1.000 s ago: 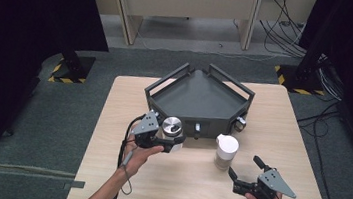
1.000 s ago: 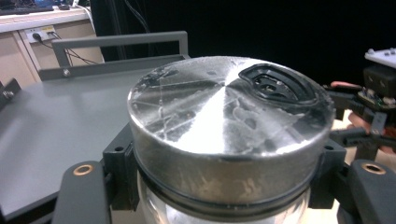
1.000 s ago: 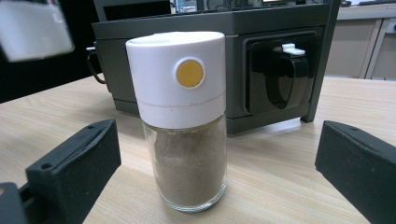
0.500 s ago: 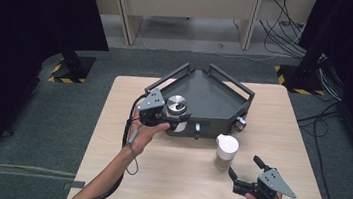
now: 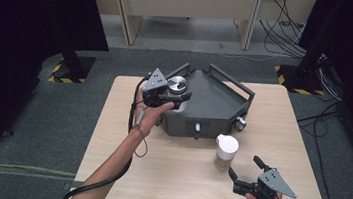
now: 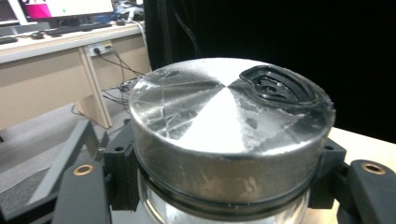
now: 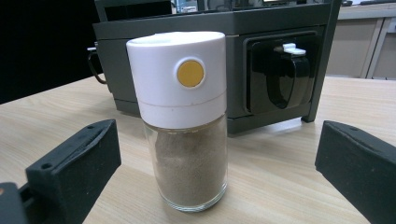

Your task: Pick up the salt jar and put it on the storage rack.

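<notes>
Your left gripper [image 5: 179,96] is clamped on the metal-lidded jar [image 6: 229,135] — its glass is cut off below; right gripper [image 5: 242,170] gapes — spice shaker [image 7: 184,116] untouched.

Our left tongs [image 5: 177,95] raised with arm outstretched, jaws clamped, our right tongs [image 5: 243,171] held low, jaws spread wide

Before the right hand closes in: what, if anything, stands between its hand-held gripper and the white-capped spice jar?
Nothing visible does. The right hand-held gripper has its jaws open on either side of the spice jar, with bare table between them.
</notes>
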Demonstrator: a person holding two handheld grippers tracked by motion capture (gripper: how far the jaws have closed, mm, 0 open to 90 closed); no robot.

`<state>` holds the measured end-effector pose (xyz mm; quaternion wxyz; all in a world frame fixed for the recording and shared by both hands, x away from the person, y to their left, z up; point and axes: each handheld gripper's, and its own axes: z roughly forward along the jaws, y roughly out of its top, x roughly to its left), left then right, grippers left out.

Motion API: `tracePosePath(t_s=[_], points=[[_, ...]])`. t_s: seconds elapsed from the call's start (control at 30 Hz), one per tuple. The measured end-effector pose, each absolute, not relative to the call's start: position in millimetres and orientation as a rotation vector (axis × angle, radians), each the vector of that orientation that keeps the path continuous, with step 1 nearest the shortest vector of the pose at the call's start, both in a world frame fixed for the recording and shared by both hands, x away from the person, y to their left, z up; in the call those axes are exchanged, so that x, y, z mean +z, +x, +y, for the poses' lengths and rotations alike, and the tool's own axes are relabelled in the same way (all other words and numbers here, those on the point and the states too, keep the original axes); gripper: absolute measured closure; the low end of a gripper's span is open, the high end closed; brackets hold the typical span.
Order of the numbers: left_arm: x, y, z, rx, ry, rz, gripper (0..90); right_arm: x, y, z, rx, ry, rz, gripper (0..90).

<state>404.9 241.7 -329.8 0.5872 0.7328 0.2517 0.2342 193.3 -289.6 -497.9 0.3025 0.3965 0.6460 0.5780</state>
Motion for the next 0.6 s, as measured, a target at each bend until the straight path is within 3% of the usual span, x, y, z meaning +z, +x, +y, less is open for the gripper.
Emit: tracePosePath(t_s=[0.6], points=[[-358, 431, 236, 0.584, 1.656, 0.701, 30.7, -498, 194, -290, 1.536, 1.054, 1.712, 0.2]])
